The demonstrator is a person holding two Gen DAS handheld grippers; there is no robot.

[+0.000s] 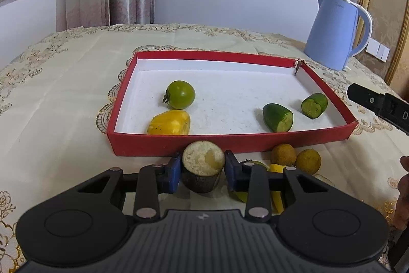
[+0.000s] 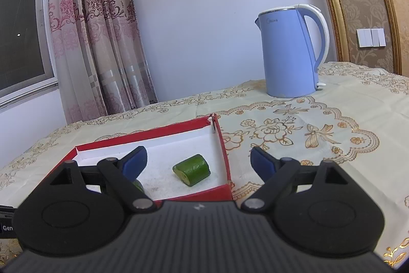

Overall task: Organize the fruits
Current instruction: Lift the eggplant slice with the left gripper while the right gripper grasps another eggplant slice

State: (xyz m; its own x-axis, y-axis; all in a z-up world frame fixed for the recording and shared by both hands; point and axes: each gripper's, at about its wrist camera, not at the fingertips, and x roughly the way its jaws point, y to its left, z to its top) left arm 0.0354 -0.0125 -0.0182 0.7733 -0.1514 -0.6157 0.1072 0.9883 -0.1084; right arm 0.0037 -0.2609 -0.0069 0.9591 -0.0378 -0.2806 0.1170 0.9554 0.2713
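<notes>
Left wrist view. We see the left gripper [image 1: 203,172] in the foreground, its blue pads [image 1: 171,174] pressed against both sides of a dark-skinned fruit piece [image 1: 203,165] with a pale, cut upper face. We hold this piece just in front of the near wall of the red tray [image 1: 230,142], outside it. Inside the tray, on its white floor, we note a green tomato [image 1: 180,94] at the left with a yellow fruit piece [image 1: 169,122] just in front of it against the near wall, and two cut green pieces at the right: the nearer cucumber piece [image 1: 278,117] and the farther cucumber piece [image 1: 314,105], close to the right wall. On the tablecloth [image 1: 64,94] in front of the tray's right half lie two round brownish-yellow fruits [image 1: 296,159], touching each other; yellow and green pieces show beside them, mostly hidden behind our gripper's linkage. A blue kettle [image 1: 334,32] stands behind the tray's far right corner. A black part of the other tool [image 1: 378,104] enters from the right edge.

Right wrist view. We see the right gripper [image 2: 198,163] with its jaws spread wide and nothing between the pads [image 2: 135,161]. It hangs over the right end of the tray, where one green cut piece lies on the white floor near the right wall. A second green piece is only glimpsed behind the left finger. The kettle stands well behind, on the tablecloth.
</notes>
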